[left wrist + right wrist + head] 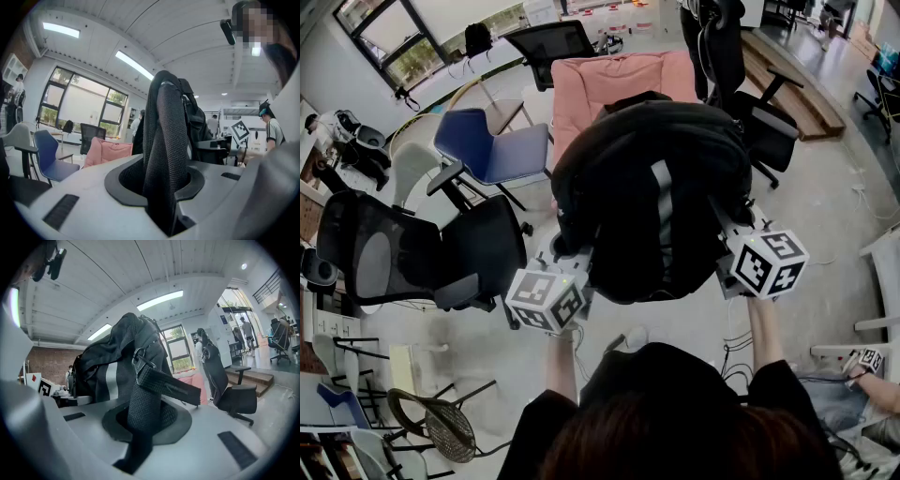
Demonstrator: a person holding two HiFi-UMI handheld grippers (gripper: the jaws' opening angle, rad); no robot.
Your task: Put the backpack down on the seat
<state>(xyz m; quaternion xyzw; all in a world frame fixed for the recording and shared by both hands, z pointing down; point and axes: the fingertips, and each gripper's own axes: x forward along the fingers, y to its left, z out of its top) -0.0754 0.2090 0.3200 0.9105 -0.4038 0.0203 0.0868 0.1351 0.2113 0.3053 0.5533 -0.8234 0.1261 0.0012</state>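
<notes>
Holding backpack (652, 202) aloft between both grippers, just ahead of the jaws, bulk slung from one gripper across to the other. Not resting on any seat; floor visible beneath its near edge.

Clenched with left gripper (164, 197) on left strap (161, 131): black padded mesh, standing upright out of the jaws, pinched tight between them. Rest of the pack just beyond and to the right of that strap.

Clamped with right gripper (138, 427) on right strap (143, 404): jaws almost together, squeezing the mesh. Webbing tail (180, 389) sticking out to the right just above the jaws, below a metal buckle (140, 357). Pack body up and left of these jaws, grey stripe (111, 380) showing.

Pink seat (609, 84) straight ahead of both grippers, beyond the pack, lower part hidden behind it. Blue chair (487, 145) ahead and left of left gripper. Mesh chair (422, 248) directly left of left gripper, near. Office chair (769, 131) ahead of right gripper, near the pack's right side.
</notes>
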